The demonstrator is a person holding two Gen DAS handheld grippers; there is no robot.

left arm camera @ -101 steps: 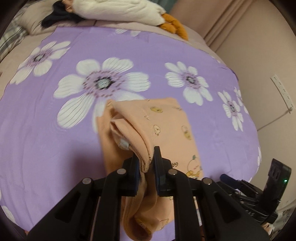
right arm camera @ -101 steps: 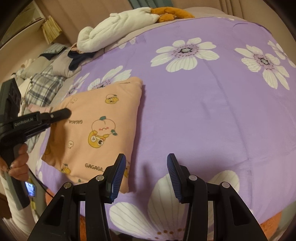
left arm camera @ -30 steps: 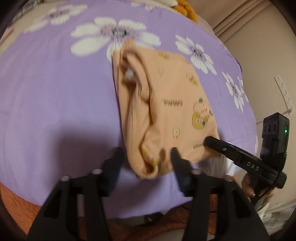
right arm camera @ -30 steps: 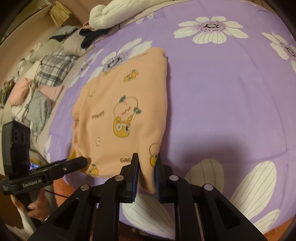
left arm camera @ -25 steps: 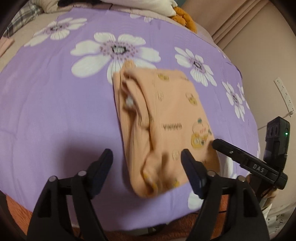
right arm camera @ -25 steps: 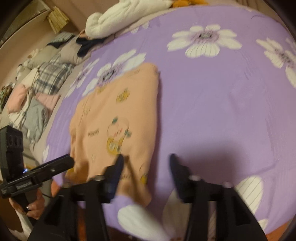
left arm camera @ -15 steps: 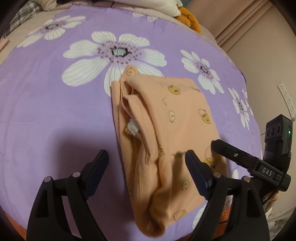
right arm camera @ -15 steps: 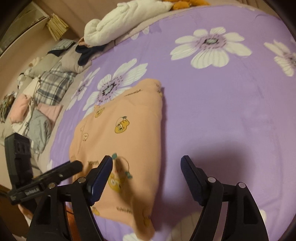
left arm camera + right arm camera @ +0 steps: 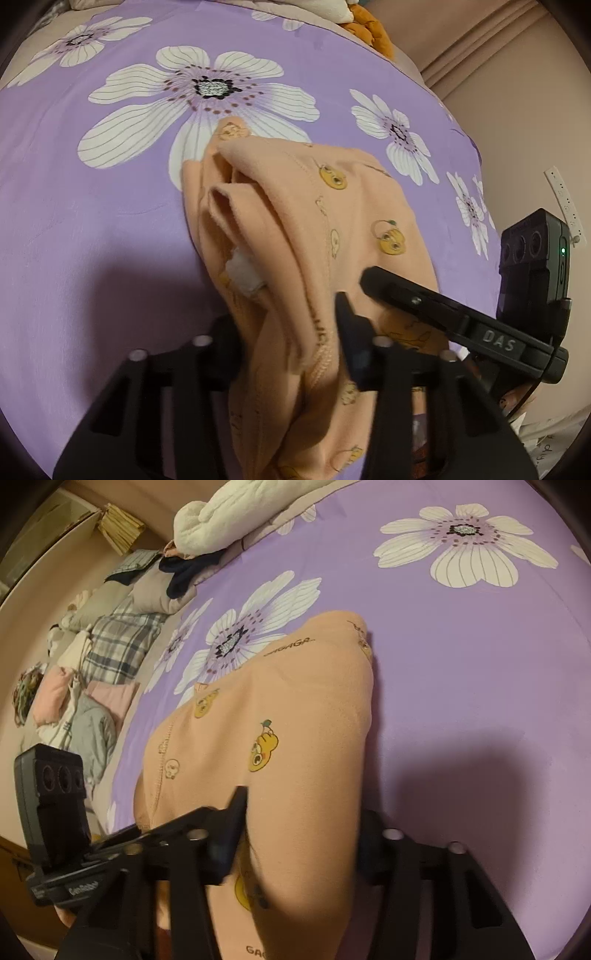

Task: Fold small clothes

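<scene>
Peach cotton baby garment w/ yellow cartoon prints (image 9: 332,229) lies partly folded on purple bedspread w/ white flowers (image 9: 92,221), near the bed edge closest to me; L side layers look loose and bunched, so est. fold approx. half done. L gripper (image 9: 291,332) has jaws apart w/ the near hem between them, not pinched; R gripper (image 9: 299,834) likewise spread around the near R corner. Left to do, by my judgement: close both, bring near hem over to far edge, flatten.

Garment (image 9: 303,236) on bedspread (image 9: 92,221), between both tools' fingers.
</scene>
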